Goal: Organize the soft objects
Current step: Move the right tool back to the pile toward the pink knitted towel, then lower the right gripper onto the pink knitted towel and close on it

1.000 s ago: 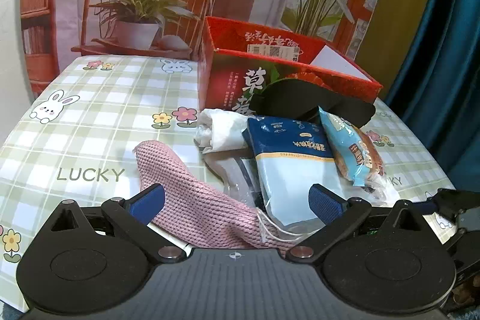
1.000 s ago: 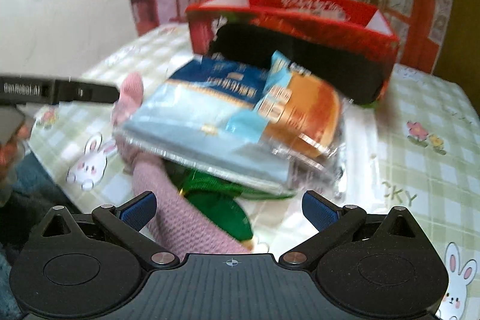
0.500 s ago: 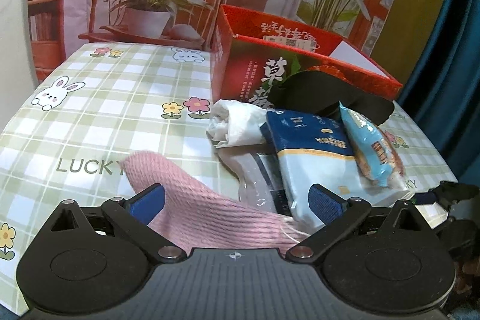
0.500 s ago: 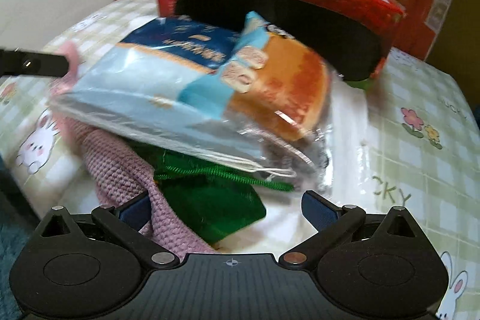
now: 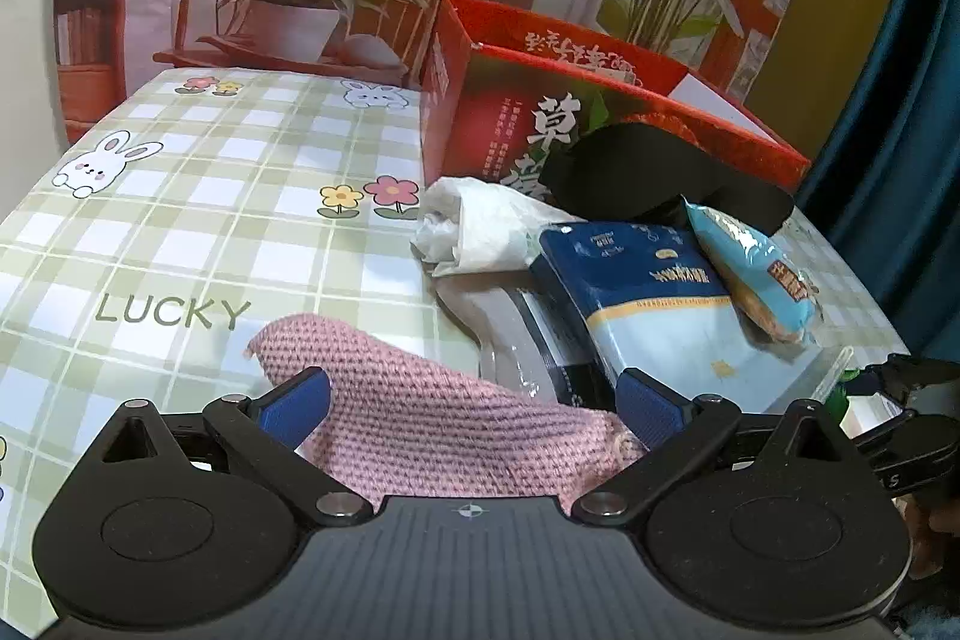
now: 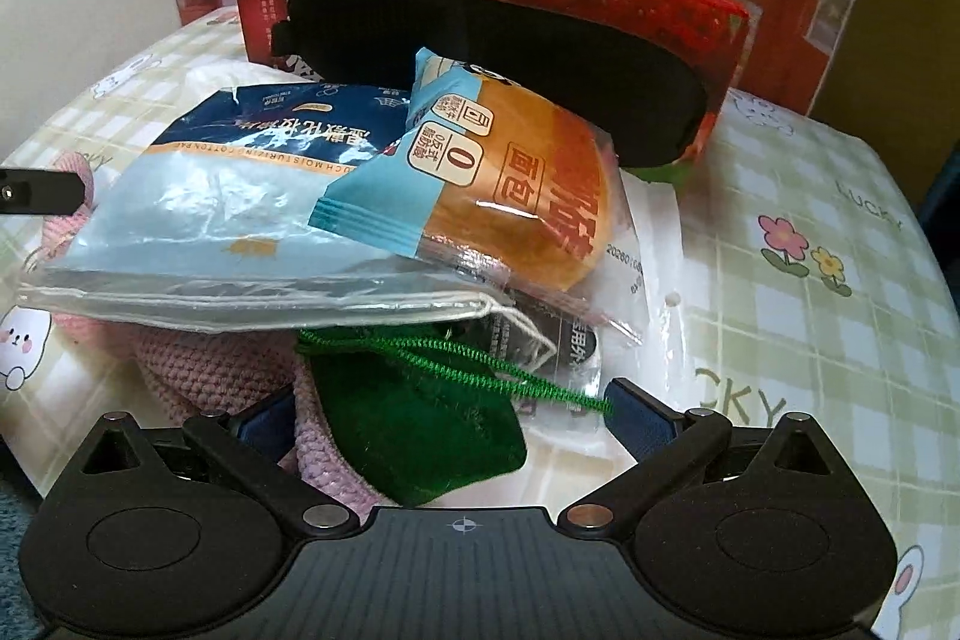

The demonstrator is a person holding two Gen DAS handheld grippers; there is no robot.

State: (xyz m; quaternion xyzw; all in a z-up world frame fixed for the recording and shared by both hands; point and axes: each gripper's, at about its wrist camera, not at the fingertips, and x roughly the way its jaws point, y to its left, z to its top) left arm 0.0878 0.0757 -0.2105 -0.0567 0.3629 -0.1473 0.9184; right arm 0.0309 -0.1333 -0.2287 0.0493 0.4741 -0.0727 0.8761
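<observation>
Filling the bottom of the left wrist view, the left claw [image 5: 474, 397] stands with its blue pads wide apart, and a pink knitted cloth [image 5: 420, 412] lies between them on the counter [image 5: 180, 244], not gripped. Just right of the cloth lies a blue and white cotton-pad pack [image 5: 654, 304], with a bread packet [image 5: 756, 274] resting on its right edge. At the lower right edge of that frame the black frame of the other tool shows. Beyond the pack, in mid frame, sits a crumpled white bag [image 5: 480, 226], and behind it a black sleep mask [image 5: 648, 172] leans against the front of a red box [image 5: 498, 112] in the upper middle. The counter wears a green checked cover with rabbits, flowers and the word LUCKY.

Low in the right wrist view, the right claw [image 6: 450, 415] is likewise spread open, holding nothing. Between its pads lie a green pouch [image 6: 414, 430] with a coiled green cord [image 6: 480, 361] and, at lower left, the pink knitted cloth [image 6: 198, 370]. Stacked above these in mid frame are the cotton-pad pack [image 6: 198, 202] and the bread packet [image 6: 516, 196], over clear plastic wrapping [image 6: 636, 280]. Farther back, in the upper middle, the sleep mask [image 6: 498, 58] rests against the red box [image 6: 690, 4].
</observation>
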